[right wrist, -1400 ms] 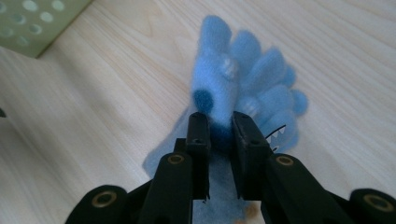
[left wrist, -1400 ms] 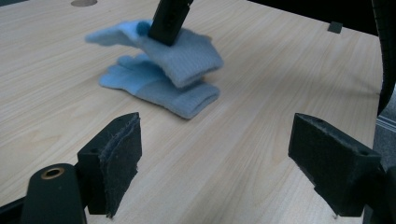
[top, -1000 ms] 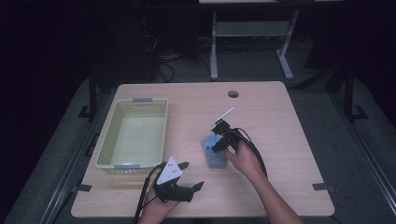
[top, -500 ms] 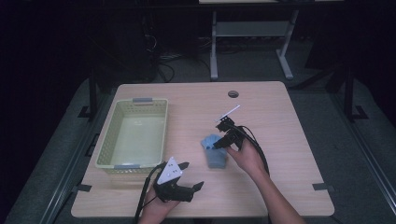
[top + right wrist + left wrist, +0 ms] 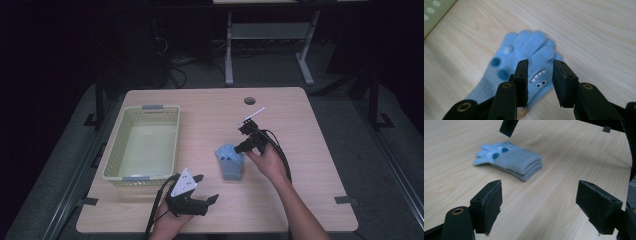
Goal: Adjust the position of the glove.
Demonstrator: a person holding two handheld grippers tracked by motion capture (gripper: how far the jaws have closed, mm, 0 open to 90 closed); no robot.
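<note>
Lower your right gripper (image 5: 539,75), fingers slightly spread, onto the glove (image 5: 524,65) and pinch; left gripper (image 5: 544,202) waits wide open.

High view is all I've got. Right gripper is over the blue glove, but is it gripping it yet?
Observer: No. In the right gripper view the right gripper has its jaws a little apart above the glove, with nothing pinched between them.
Operator: Any pattern on the glove?
Observer: Yes, a small monster face with white teeth and two eyes sits right between the jaws, with dark blue dots beside it.
Operator: One glove or two?
Observer: The left gripper view shows stacked knit layers at the cuff, so it looks like a pair laid together.
Operator: Left gripper state?
Observer: The left gripper has its jaws wide apart, empty, pointed at the glove.
</note>
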